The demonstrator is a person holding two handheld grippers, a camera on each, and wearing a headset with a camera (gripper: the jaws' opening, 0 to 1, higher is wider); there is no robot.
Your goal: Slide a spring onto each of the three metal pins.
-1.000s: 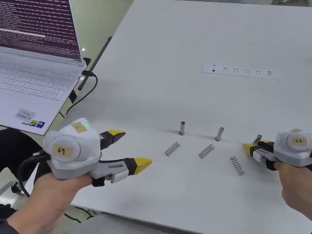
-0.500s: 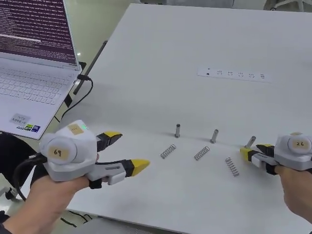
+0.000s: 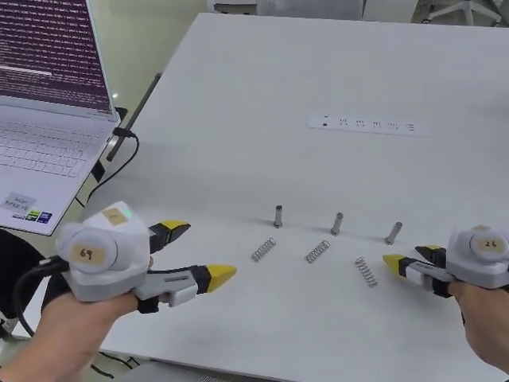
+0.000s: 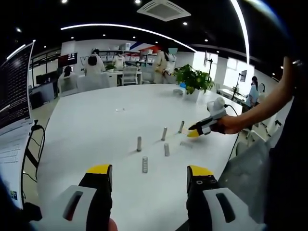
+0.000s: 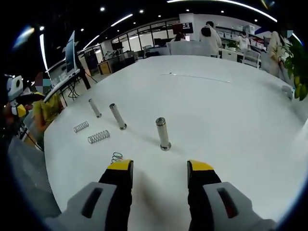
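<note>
Three short metal pins stand in a row on the white table: left pin (image 3: 278, 216), middle pin (image 3: 337, 224), right pin (image 3: 394, 232). In front of each lies a bare spring: left (image 3: 262, 249), middle (image 3: 317, 251), right (image 3: 366, 271). My left gripper (image 3: 199, 251) is open, well left of the springs, with nothing in it. My right gripper (image 3: 410, 256) is open too, just right of the right spring and in front of the right pin. In the right gripper view the nearest pin (image 5: 163, 134) stands ahead of the jaws, and that spring (image 5: 116, 157) lies by the left fingertip.
An open laptop (image 3: 40, 119) sits at the table's left edge with a black cable (image 3: 119, 151) beside it. A white power strip (image 3: 362, 125) lies farther back. The near table edge (image 3: 262, 368) runs close under both grippers. People sit at desks in the background.
The head camera has shifted, so the whole scene sits lower and to the left. My right gripper has drawn back from the right pin toward the near edge, level with the right spring. Springs and pins unmoved.
</note>
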